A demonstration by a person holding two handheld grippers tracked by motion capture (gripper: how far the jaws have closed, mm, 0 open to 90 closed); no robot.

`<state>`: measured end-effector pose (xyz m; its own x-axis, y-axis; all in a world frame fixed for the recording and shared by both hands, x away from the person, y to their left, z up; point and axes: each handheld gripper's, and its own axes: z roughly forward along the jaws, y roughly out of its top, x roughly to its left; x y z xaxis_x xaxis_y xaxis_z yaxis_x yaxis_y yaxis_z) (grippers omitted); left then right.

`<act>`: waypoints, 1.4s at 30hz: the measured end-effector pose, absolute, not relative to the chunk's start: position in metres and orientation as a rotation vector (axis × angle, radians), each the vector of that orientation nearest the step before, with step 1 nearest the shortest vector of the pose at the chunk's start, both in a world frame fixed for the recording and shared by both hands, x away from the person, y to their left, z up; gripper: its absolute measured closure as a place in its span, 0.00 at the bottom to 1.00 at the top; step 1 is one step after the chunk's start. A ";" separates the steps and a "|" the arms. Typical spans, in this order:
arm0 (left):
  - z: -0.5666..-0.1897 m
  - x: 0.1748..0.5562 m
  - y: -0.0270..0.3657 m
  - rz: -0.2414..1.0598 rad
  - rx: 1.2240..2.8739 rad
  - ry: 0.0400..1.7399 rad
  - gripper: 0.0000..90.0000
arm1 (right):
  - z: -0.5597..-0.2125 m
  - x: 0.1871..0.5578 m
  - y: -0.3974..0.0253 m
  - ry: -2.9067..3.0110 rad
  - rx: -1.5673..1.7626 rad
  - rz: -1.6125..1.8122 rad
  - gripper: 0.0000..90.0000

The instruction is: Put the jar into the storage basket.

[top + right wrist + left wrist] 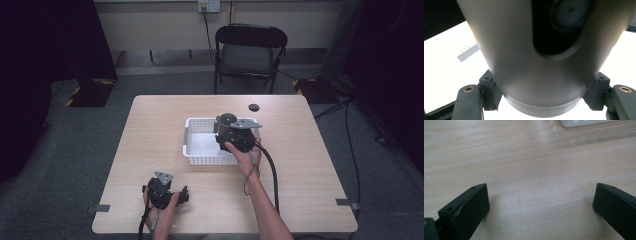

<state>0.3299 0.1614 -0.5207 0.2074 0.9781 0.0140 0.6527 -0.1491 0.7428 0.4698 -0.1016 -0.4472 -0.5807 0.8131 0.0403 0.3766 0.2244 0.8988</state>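
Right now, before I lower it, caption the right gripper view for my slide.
Right tongs clamp a dark rounded container, held above the white basket.

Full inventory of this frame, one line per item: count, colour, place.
basket: 1, white, perforated, middle of the table
cylinder: 1, dark grey, clamped in the right gripper above the basket
cap: 1, black, round, on the table beyond the basket
table: 1, light wood
folding chair: 1, black, behind the table
wall socket: 1, white, back wall
left gripper: 1, black, jaws wide apart over bare table near the front edge
right gripper: 1, black, over the basket
forearms: 2, entering from the bottom edge
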 end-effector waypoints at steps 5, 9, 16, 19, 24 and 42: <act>-0.521 0.330 0.161 0.688 1.878 1.512 0.00 | -0.446 0.470 -0.101 2.072 1.104 1.313 0.33; -0.521 0.330 0.161 0.688 1.878 1.512 0.00 | -0.446 0.471 -0.101 2.080 1.111 1.307 0.26; -0.521 0.330 0.161 0.688 1.878 1.512 0.00 | -0.447 0.472 -0.101 2.061 1.124 1.292 0.10; -0.521 0.330 0.161 0.688 1.878 1.512 0.00 | -0.445 0.473 -0.102 2.044 1.136 1.276 0.05; -0.521 0.330 0.161 0.688 1.878 1.512 0.00 | -0.443 0.472 -0.104 2.039 1.140 1.289 0.02; -0.521 0.330 0.161 0.688 1.878 1.512 0.00 | -0.434 0.458 -0.109 1.984 1.138 1.241 0.02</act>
<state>0.3299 0.1615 -0.5207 0.2076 0.9781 0.0142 0.6529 -0.1493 0.7426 0.4581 -0.1089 -0.4339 -0.5029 0.8644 -0.0035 0.3749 0.2218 0.9001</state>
